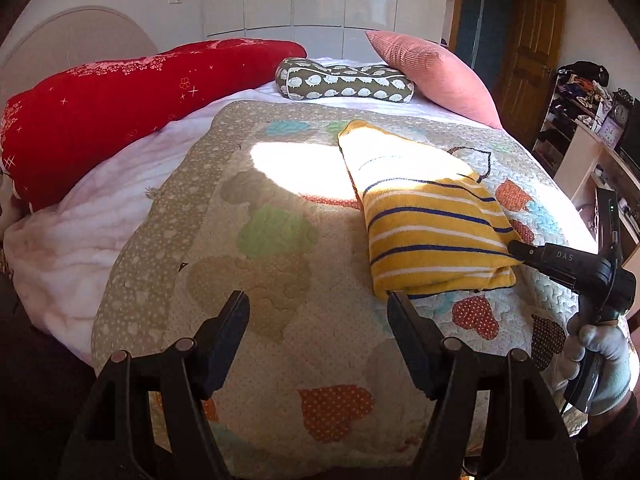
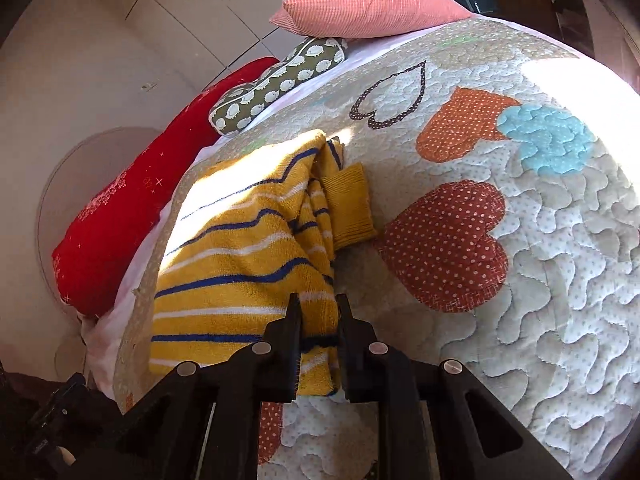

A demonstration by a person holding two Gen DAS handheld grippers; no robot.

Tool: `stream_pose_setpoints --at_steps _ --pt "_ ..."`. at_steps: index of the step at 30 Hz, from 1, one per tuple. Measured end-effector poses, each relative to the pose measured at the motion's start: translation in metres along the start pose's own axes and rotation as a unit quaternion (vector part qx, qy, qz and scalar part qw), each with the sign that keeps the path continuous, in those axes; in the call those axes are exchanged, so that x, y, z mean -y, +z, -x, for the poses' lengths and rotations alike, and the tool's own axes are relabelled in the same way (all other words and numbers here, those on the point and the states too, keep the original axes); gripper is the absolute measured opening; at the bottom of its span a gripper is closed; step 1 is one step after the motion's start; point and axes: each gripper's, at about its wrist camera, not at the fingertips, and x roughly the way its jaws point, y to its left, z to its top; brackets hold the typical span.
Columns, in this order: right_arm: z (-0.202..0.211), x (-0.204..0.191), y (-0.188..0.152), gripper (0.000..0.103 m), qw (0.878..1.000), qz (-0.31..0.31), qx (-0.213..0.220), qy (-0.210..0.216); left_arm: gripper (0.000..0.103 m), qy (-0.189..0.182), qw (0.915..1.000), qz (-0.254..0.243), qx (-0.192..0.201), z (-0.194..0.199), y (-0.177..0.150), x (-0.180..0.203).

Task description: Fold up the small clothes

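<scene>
Item: yellow striped garment (image 1: 428,216), folded into a thick rectangle, blue and white stripes across yellow terry cloth. It lies on the heart-patterned quilt (image 1: 280,240) covering the bed, at about 2 o'clock from the left claw in the left wrist view. Its far half sits in a bright patch of sunlight; the near half is in shade. In the right wrist view a ribbed yellow cuff (image 2: 350,204) juts from the fold's right edge, at roughly 12 o'clock above the right claw.

Left claw (image 1: 318,308): released, jaws spread wide, nothing between them. It hovers over the quilt near the garment's near corner; the right-hand finger tip stands just beside the garment's near edge, contact not determinable.

Right claw (image 2: 318,308): clenched on the yellow striped garment, gripping its near right corner; folded cloth fills the narrow gap between the jaws. In the left wrist view the same tool enters from 3 o'clock, tip against the garment's right side, held by a hand in a pale glove (image 1: 600,364).

Bedding at the head of the bed, 12 o'clock: long red bolster (image 1: 120,108) toward 10 o'clock, olive cushion with white print (image 1: 344,80) in the middle, pink pillow (image 1: 436,72) toward 1 o'clock. White blanket (image 1: 80,240) bunched at the quilt's left margin.
</scene>
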Motion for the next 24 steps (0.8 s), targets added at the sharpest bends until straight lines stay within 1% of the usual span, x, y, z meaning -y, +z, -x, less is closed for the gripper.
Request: stream_pose_setpoints --at_steps 2,3,4,6,7,8,10,11,12,13,14,16,17,18,19,20,21,22,23,24 --pt "-0.001 0.003 -0.001 0.019 1.0 0.003 -0.01 -0.022 0.071 -0.007 0.9999 0.005 -0.006 -0.003 -0.002 0.0" --pt "0.001 0.001 0.0 0.021 1.0 0.007 -0.01 -0.024 0.071 -0.007 0.9999 0.005 -0.007 -0.004 -0.003 0.0" --pt "0.007 -0.002 0.002 0.022 1.0 0.007 -0.001 -0.013 0.071 -0.006 1.0 0.004 -0.006 -0.005 -0.003 0.0" --pt "0.023 -0.005 0.011 0.027 0.999 -0.007 0.035 0.016 0.071 -0.002 1.0 0.001 -0.004 -0.006 -0.003 0.001" --pt "0.029 -0.008 0.017 0.032 0.998 -0.011 0.052 0.023 0.071 -0.001 1.0 0.0 -0.002 -0.006 -0.003 0.002" --pt "0.035 -0.017 0.031 0.033 0.997 -0.008 0.071 0.024 0.071 0.003 1.0 -0.002 0.001 -0.005 -0.003 0.002" --pt "0.035 -0.023 0.036 0.033 0.997 -0.003 0.073 0.019 0.071 0.013 0.9998 -0.008 0.009 -0.002 -0.003 0.004" --pt "0.03 -0.039 0.037 0.033 0.997 0.019 0.066 0.024 0.071 0.019 0.9997 -0.012 0.015 0.0 -0.003 0.004" --pt "0.03 -0.039 0.037 0.033 0.997 0.019 0.066 0.024 0.071 0.025 0.9994 -0.014 0.021 0.002 -0.004 0.005" --pt "0.025 -0.046 0.033 0.035 0.997 0.033 0.059 0.027 0.071 0.03 0.999 -0.016 0.027 0.004 -0.003 0.005" --pt "0.018 -0.053 0.029 0.041 0.997 0.047 0.047 0.032 0.071 0.035 0.9987 -0.017 0.033 0.005 -0.003 0.005" --pt "0.001 -0.058 0.021 0.047 0.998 0.057 0.023 0.035 0.072 0.041 0.9983 -0.016 0.038 0.008 -0.002 0.004" --pt "-0.009 -0.055 0.019 0.047 0.998 0.052 0.011 0.031 0.072 0.042 0.9982 -0.013 0.041 0.01 -0.001 0.003" --pt "-0.017 -0.05 0.018 0.047 0.999 0.045 0.005 0.019 0.073 0.044 0.9979 -0.01 0.045 0.014 -0.001 0.002" --pt "-0.022 -0.044 0.019 0.047 0.999 0.041 0.004 -0.01 0.075 0.048 0.9974 -0.007 0.052 0.018 -0.001 0.0" --pt "-0.022 -0.039 0.019 0.047 0.998 0.039 0.01 -0.044 0.08 0.053 0.9965 -0.005 0.064 0.024 -0.001 -0.002" --pt "-0.016 -0.037 0.018 0.048 0.997 0.036 0.021 -0.063 0.083 0.061 0.995 -0.003 0.079 0.029 -0.002 -0.003" --pt "-0.007 -0.035 0.016 0.048 0.998 0.033 0.031 -0.053 0.088 0.073 0.9927 -0.002 0.096 0.035 -0.003 -0.004" --pt "0.004 -0.034 0.012 0.048 0.998 0.033 0.04 -0.045 0.09 0.085 0.9899 -0.002 0.113 0.041 -0.004 -0.004" --pt "0.017 -0.037 0.006 0.048 0.997 0.041 0.053 -0.049 0.092 0.094 0.9871 -0.002 0.129 0.047 -0.005 -0.003"
